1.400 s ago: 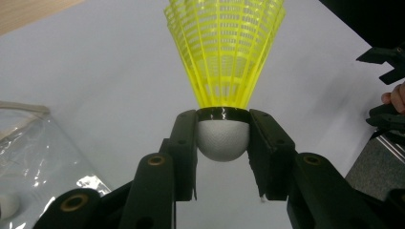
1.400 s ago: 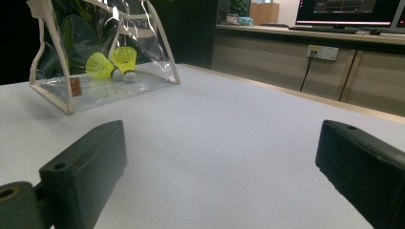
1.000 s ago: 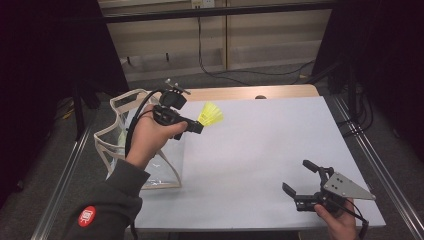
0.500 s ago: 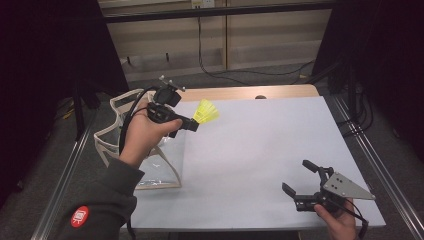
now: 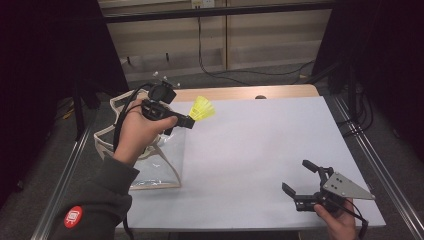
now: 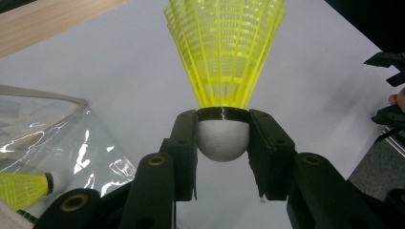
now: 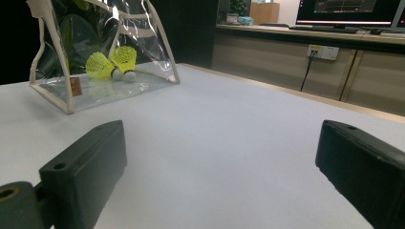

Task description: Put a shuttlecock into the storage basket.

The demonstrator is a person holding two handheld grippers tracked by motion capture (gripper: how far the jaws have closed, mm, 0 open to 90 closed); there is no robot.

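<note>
My left gripper (image 5: 186, 120) is held above the table's left side, shut on the white cork of a yellow shuttlecock (image 5: 203, 107). In the left gripper view the pads of the left gripper (image 6: 223, 130) press both sides of the cork and the shuttlecock's skirt (image 6: 224, 52) points away. Just below the hand stands a clear bag (image 5: 155, 167) with pale trim. Two yellow shuttlecocks (image 7: 111, 63) lie inside the bag (image 7: 57, 90). My right gripper (image 5: 295, 176) rests low near the front right of the table, open and with nothing between its jaws (image 7: 219, 157).
A white sheet (image 5: 260, 145) covers the table, with a wooden strip (image 5: 240, 93) along its far edge. Metal rails (image 5: 367, 150) run down both sides. Cables (image 5: 220, 75) lie on the floor beyond. The bag's handles (image 5: 117, 107) hang over the left edge.
My left gripper has drifted slightly left and away with the shuttlecock still in it. The right gripper has stayed where it was.
</note>
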